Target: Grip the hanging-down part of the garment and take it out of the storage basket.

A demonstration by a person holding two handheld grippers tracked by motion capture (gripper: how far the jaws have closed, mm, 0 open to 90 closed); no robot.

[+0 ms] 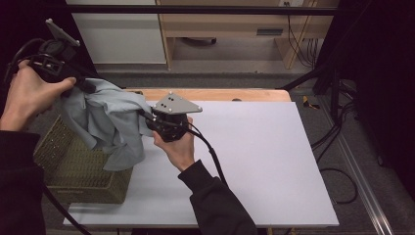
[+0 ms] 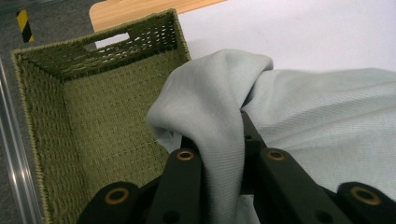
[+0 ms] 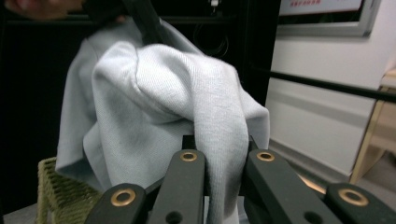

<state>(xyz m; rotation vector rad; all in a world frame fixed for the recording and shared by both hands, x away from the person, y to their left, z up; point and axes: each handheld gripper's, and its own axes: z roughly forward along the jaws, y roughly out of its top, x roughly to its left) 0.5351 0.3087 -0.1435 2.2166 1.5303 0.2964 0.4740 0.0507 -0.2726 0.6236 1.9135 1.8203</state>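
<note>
A pale grey-blue cloth (image 1: 110, 122) hangs in the air over a green woven basket (image 1: 73, 164) at the table's left edge. My left gripper (image 1: 85, 85) is raised at the upper left and is shut on one part of the cloth (image 2: 219, 140). My right gripper (image 1: 147, 120) is at the cloth's right side, shut on another fold (image 3: 222, 158). The cloth is stretched between the two grippers and drapes down against the basket's near right rim. In the left gripper view the basket's inside (image 2: 102, 121) shows bare below the cloth.
A white board (image 1: 254, 147) covers the table; a strip of wooden top (image 1: 220, 94) shows at its far edge. Cables (image 1: 337, 132) lie on the floor at the right. A metal rail (image 2: 14, 154) runs beside the basket.
</note>
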